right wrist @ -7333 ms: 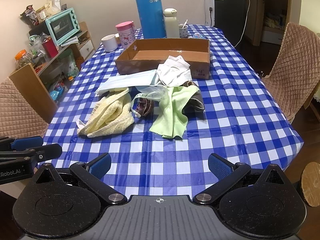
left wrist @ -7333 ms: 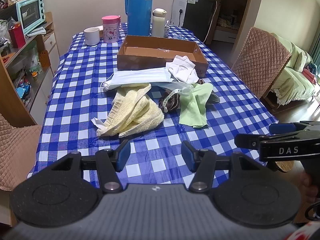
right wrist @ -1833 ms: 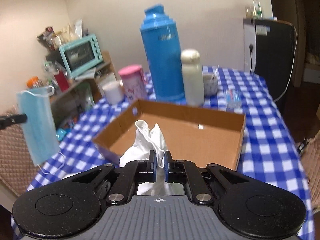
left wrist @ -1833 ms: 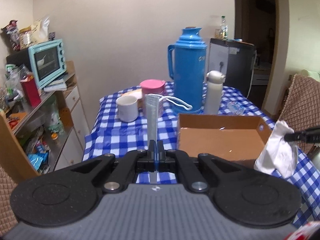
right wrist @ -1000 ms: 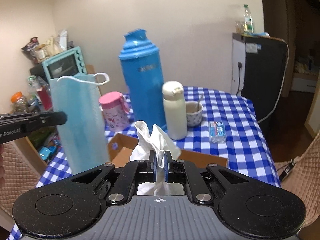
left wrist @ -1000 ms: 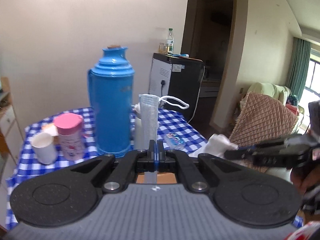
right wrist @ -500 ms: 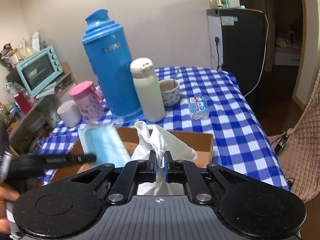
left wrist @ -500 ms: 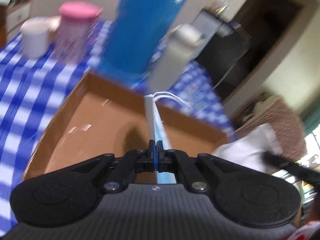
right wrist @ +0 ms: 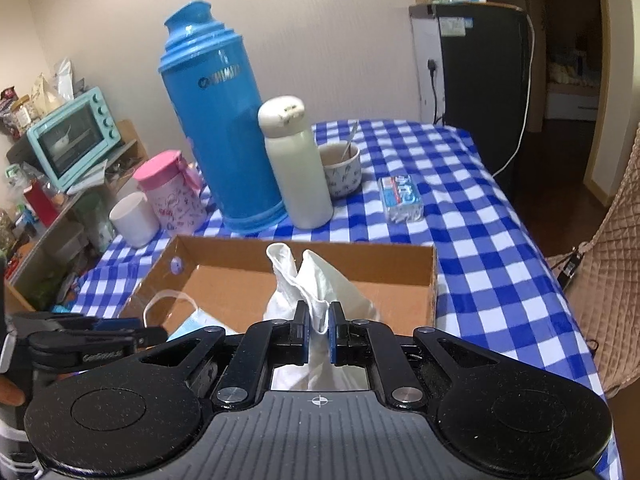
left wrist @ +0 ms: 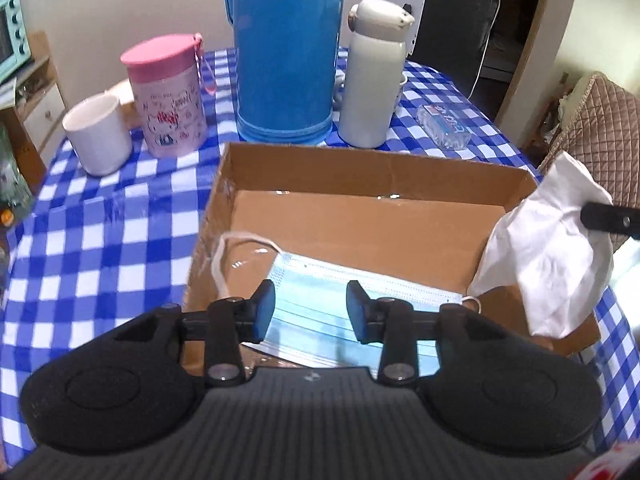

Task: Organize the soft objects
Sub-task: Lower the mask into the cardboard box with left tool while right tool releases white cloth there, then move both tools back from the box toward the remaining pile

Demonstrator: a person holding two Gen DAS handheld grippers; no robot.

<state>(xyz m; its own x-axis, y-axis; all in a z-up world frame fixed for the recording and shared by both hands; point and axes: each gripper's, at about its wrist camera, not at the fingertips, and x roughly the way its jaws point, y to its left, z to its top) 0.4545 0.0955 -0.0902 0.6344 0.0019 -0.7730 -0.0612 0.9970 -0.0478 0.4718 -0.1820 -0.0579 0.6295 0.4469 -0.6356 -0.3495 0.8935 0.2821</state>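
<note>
The face mask (left wrist: pixel 320 300) lies flat in the cardboard box (left wrist: pixel 360 184) along its near edge, with the left tongs (left wrist: pixel 311 312) spread apart just above it. The right tongs (right wrist: pixel 318 336) are clamped on a white cloth (right wrist: pixel 316 284) held over the box's right side.

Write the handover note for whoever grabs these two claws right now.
Left claw: open, just above the pale blue pleated face mask, which lies flat in the shallow brown cardboard box.
Right claw: shut on the crumpled white cloth, held over the box's right side, not yet released.
Done: mask is in the box.
Left: lower and release the white cloth into the box. Any other soft items are outside both views; check the near end of the table.
</note>
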